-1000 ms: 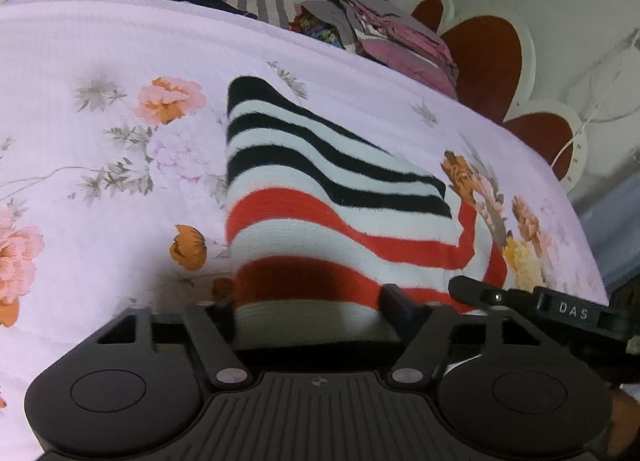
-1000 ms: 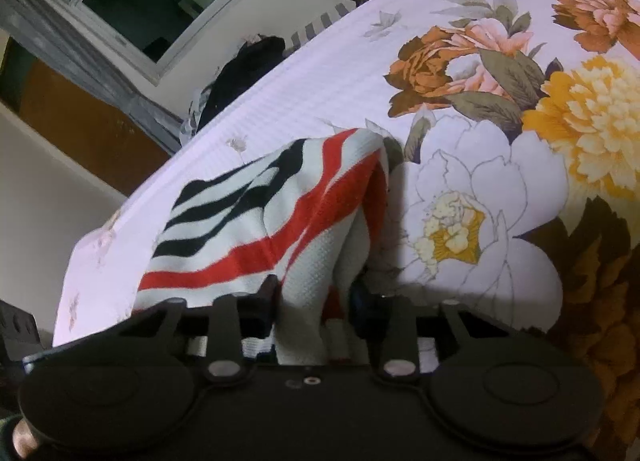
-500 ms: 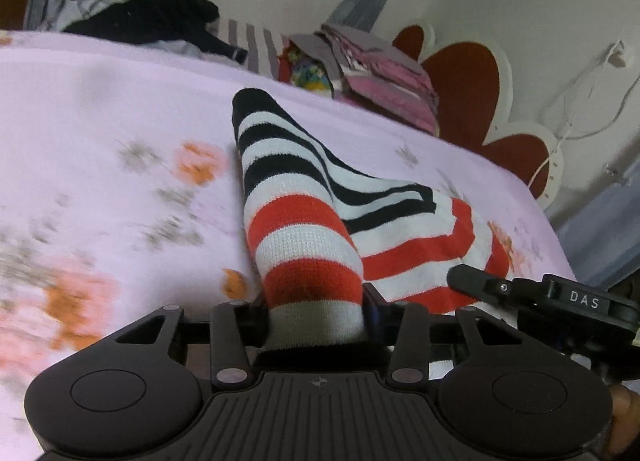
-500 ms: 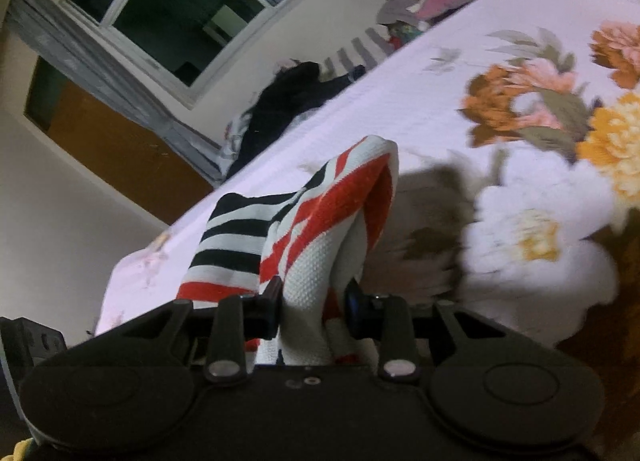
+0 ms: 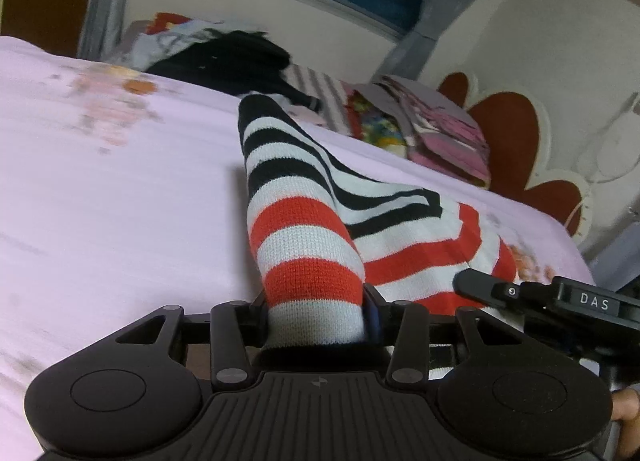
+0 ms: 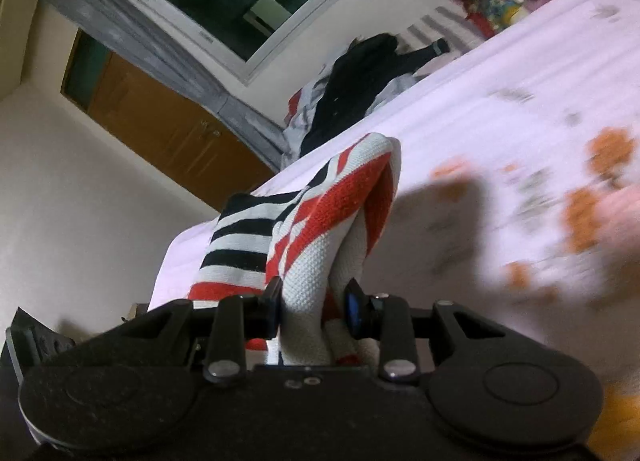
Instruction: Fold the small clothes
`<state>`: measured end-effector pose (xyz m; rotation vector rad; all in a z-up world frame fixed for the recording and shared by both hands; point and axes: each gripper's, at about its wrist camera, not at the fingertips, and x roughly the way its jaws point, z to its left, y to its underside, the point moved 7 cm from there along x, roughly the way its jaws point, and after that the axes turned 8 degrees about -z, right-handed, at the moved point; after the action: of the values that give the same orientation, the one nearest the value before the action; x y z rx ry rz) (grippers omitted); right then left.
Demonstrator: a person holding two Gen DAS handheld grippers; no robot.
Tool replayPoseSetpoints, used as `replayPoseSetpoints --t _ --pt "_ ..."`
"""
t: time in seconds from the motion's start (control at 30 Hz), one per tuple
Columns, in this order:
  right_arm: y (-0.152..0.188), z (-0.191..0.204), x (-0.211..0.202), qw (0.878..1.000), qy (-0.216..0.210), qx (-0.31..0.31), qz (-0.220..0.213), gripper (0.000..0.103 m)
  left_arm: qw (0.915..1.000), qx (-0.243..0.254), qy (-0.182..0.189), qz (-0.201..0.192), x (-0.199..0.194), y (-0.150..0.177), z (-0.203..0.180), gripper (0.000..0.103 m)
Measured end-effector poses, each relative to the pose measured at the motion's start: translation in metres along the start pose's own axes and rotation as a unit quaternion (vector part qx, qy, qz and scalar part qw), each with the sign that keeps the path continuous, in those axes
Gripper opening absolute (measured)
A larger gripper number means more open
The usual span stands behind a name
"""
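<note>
A small knitted garment with black, white and red stripes (image 5: 304,229) is held up off the pink floral bedsheet (image 5: 120,201). My left gripper (image 5: 316,313) is shut on its white hem. My right gripper (image 6: 314,307) is shut on another bunched edge of the same garment (image 6: 320,221). The far black-striped end hangs down toward the bed. The right gripper's body (image 5: 560,297) shows at the right of the left wrist view, close beside the left one.
A pile of dark and mixed clothes (image 5: 224,57) lies at the far edge of the bed under a window. A stack of folded pink clothes (image 5: 440,133) sits near the red and cream headboard (image 5: 516,149). A wooden door (image 6: 160,129) stands beyond the bed.
Both grippers have lifted and tilted upward with the striped garment, raising it off the sheet. The left jaws have closed narrower on the hem.
</note>
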<state>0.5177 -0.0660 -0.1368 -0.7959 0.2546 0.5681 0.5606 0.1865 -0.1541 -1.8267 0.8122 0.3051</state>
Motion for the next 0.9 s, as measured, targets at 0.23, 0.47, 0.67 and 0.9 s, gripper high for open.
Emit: replayPoseSetpoints --t 0.23,0.47,0.67,0.9 --pt "0.044 0.027 0.081 0.999 0.022 0.002 0.026 0.03 0.9996 0.014 -0.021 0.01 0.012 -0.008 0.089 0.044" --pt "0.05 0.012 0.101 0.996 0.079 -0.028 0.041 0.032 0.9995 0.012 -0.03 -0.007 0.022 0.017 0.123 0.062" --pt "0.046 0.02 0.093 0.994 0.098 -0.029 0.031 0.048 0.9982 0.0 -0.037 -0.048 0.006 -0.004 0.122 0.064" --pt "0.034 0.012 0.121 0.991 0.121 -0.04 0.032 0.034 0.9954 -0.05 -0.075 -0.031 0.042 -0.012 0.139 0.064"
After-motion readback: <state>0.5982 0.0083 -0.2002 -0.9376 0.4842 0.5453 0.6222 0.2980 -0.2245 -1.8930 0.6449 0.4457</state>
